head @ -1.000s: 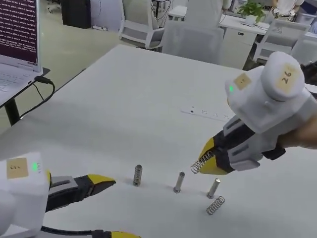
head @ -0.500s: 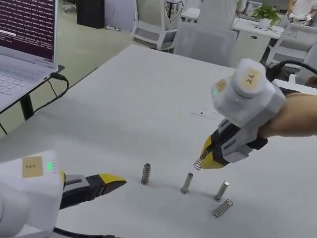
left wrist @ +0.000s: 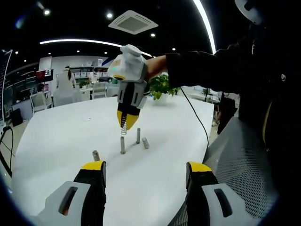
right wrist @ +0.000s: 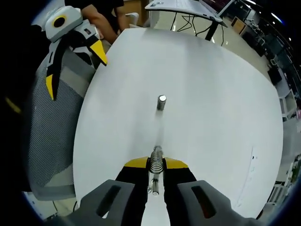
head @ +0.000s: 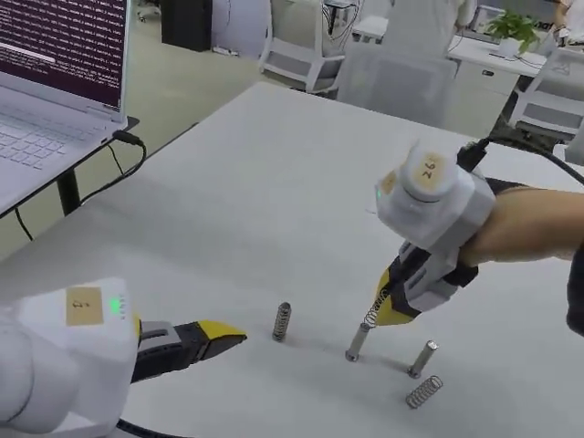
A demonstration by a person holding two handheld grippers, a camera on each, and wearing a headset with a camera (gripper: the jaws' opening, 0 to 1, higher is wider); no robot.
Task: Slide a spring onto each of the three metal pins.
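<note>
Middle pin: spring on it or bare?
Bare. The middle pin shows smooth metal along its length; the spring is pinched in the right gripper, hanging just above the pin's top.

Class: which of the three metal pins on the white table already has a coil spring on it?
The leftmost metal pin in the head view, wrapped in coils; the middle pin and right pin are bare.
</note>
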